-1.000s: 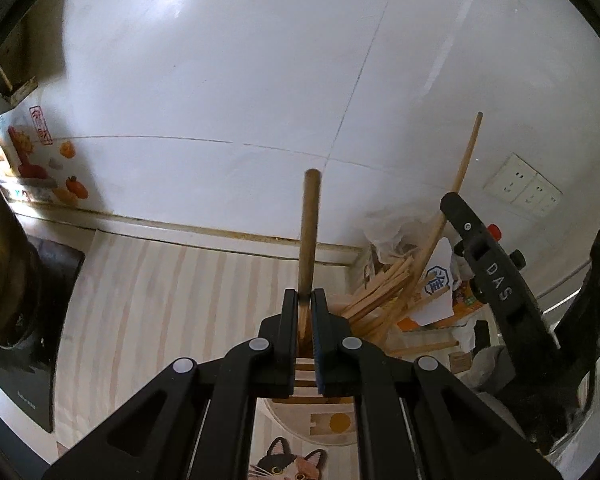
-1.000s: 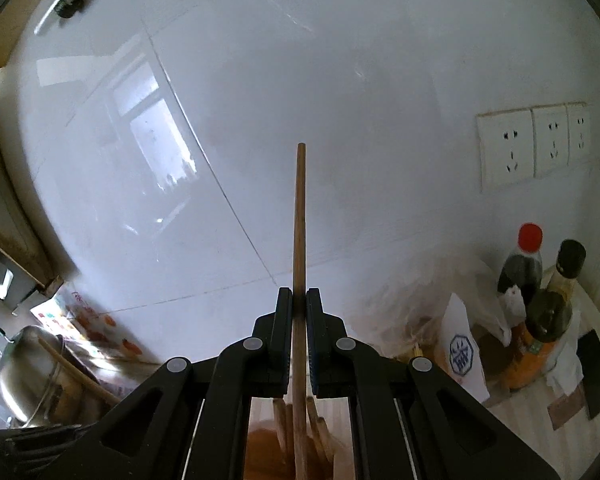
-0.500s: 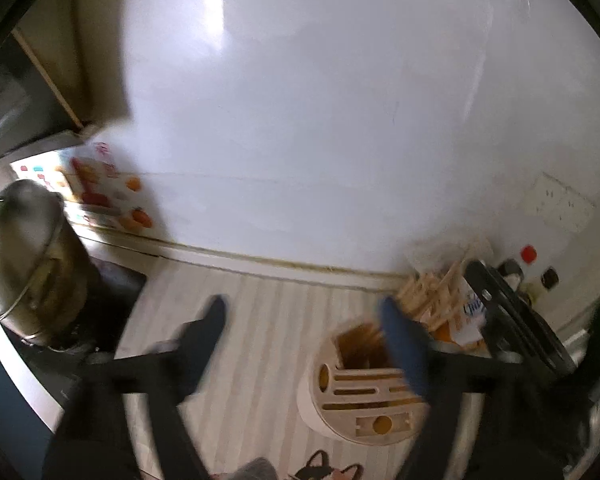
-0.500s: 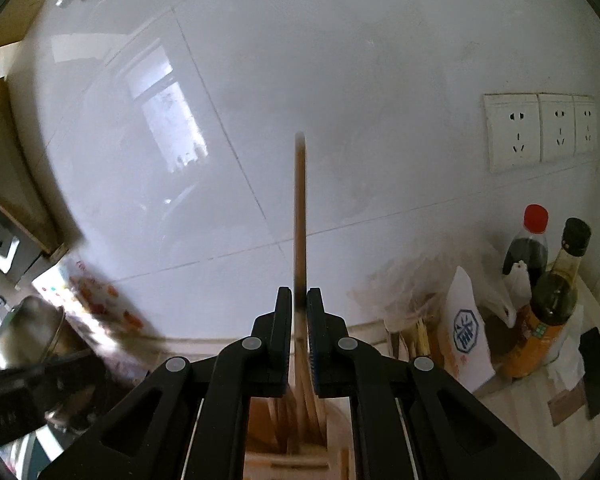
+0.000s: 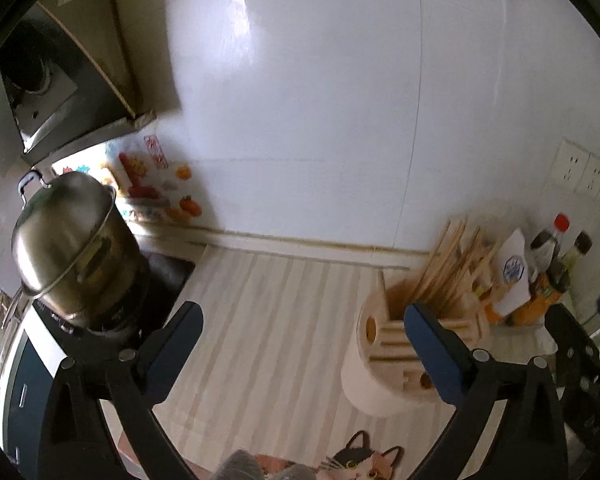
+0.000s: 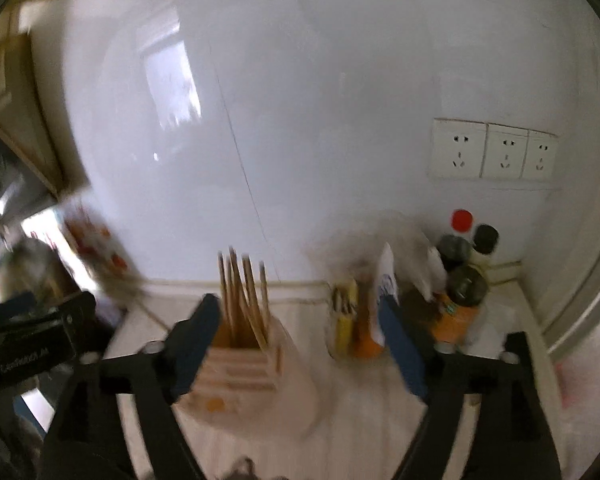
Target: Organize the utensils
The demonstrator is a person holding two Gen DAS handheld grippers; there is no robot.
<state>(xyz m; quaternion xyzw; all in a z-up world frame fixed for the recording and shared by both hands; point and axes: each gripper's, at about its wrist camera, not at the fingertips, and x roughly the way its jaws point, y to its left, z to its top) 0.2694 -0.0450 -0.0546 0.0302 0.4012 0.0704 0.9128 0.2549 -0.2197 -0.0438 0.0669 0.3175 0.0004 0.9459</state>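
A round white utensil holder with a wooden slotted insert stands on the striped counter, with several wooden chopsticks upright in it. My left gripper hangs over the counter just left of the holder; its jaws are opening wide with nothing between them. In the right wrist view the holder and its chopsticks are low and left of centre. My right gripper is above them, blurred, its jaws opening and empty. The right gripper also shows at the left view's right edge.
A steel pot sits on a cooktop at the left. Sauce bottles, a paper packet and a cup of small sticks crowd the right corner under wall sockets. A cat-print mat lies at the near edge.
Both grippers let go of the wooden sticks they held; the sticks now stand in the holder. Both sets of jaws opened wide and both grippers drew back from the holder.
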